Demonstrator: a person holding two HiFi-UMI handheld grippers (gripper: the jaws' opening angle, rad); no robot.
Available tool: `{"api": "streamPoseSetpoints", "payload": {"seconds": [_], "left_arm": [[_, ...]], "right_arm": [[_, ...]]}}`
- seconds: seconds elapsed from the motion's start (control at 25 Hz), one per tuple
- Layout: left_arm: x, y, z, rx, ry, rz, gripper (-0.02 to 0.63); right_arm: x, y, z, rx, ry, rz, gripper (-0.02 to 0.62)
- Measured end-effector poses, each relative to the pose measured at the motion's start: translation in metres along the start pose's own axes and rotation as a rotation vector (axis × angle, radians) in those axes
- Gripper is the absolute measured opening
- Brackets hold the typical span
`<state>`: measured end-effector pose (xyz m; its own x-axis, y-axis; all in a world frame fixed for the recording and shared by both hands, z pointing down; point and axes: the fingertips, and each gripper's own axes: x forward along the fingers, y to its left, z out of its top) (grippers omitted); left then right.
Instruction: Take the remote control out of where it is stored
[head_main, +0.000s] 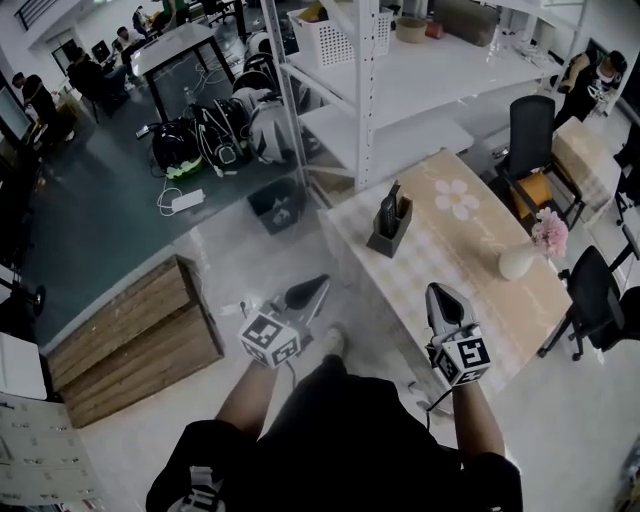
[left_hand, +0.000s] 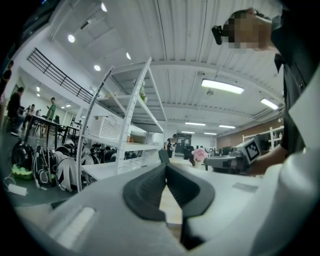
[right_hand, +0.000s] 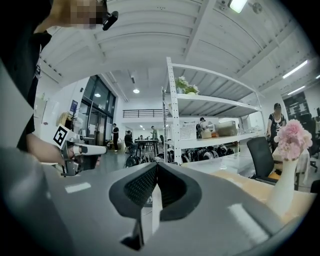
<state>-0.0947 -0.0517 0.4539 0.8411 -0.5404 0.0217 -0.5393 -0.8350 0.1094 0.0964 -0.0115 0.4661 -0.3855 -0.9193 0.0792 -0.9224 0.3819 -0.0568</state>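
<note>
Remote control (head_main: 389, 205) stands upright in a dark holder (head_main: 388, 238) near the corner of the table (head_main: 470, 250) closest to the white shelving (head_main: 400, 90); that is the head view. Left gripper (head_main: 305, 292) and right gripper (head_main: 444, 300) both sit on my side of the holder, well apart from it.

Left gripper view: I read the jaws pressed together with nothing between them.

Right gripper view: jaws pressed together too, and empty. A vase of pink flowers (right_hand: 285, 175) stands on the table at the right.
</note>
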Motion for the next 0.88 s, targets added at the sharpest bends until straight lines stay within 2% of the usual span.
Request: {"api": "streamPoseSetpoints", "payload": {"seconds": [0.4, 0.88], "left_arm": [[0.062, 0.081, 0.01, 0.011, 0.015, -0.027, 0.002], [0.093, 0.16, -0.001, 0.007, 0.074, -0.038, 0.003]], "right_arm": [[0.108, -0.041, 0.002, -0.033, 0.058, 0.034, 0.046], [0.207, -0.058, -0.022, -0.132, 0.188, 0.082, 0.125]]}}
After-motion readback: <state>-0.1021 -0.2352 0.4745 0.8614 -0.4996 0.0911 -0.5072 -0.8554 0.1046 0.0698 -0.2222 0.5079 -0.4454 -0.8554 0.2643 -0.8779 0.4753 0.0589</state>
